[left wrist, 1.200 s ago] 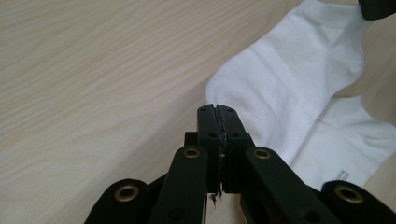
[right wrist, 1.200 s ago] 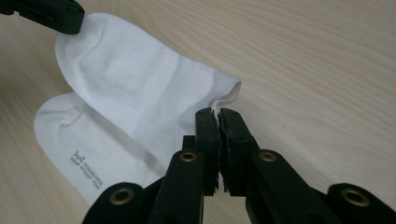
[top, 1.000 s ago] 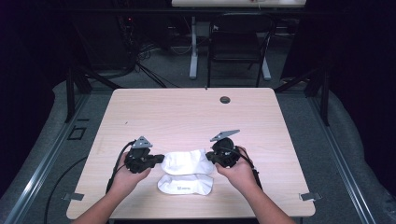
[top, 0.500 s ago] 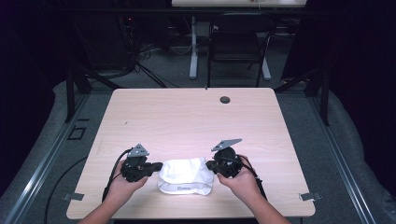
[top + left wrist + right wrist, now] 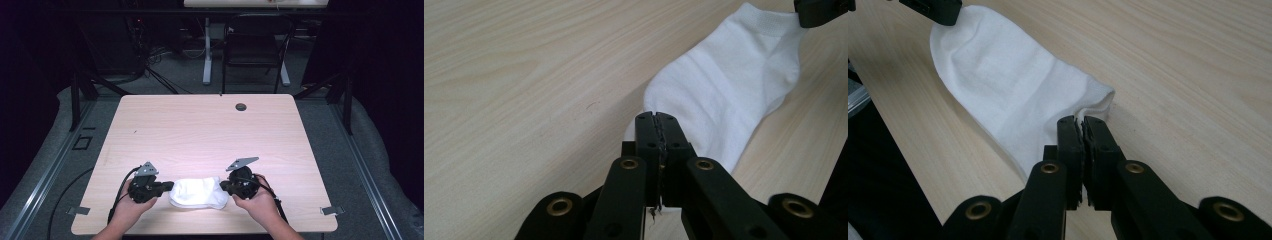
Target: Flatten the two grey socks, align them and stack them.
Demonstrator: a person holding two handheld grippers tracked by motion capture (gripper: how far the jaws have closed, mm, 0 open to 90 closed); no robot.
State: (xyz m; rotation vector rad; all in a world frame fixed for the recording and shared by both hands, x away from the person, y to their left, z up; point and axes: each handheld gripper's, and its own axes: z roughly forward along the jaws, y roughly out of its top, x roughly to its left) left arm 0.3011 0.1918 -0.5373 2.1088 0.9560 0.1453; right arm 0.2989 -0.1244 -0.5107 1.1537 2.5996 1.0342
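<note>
Pale wood-grain laminate forms the rectangular table top [image 5: 200, 135], the largest item in the scene, with a small round dark cable grommet [image 5: 241, 106] set near its far edge. A white knitted ankle sock [image 5: 197, 193] lies flat on the table close to the near edge, stretched between the two tools. The left gripper [image 5: 656, 117] has its black jaws closed on one end of the sock, with fabric pinched between the pads. The right gripper [image 5: 1083, 122] has its jaws likewise closed on the opposite end, where a fold of the ribbed cuff enters the pads.

Risks, in order of consequence:
- Proximity to the near edge: a further pull toward the person may carry the sock off the table.
- Shallow grip: each tool holds only a thin margin of fabric. Uneven tension may draw one end out of the pads, and the sock then collapses toward the other tool.
- Layer separation: if a pad holds one layer only, the sock may open or twist during lifting.

Markings: no brand, label or legible writing appears on the sock, the grippers or the table.
</note>
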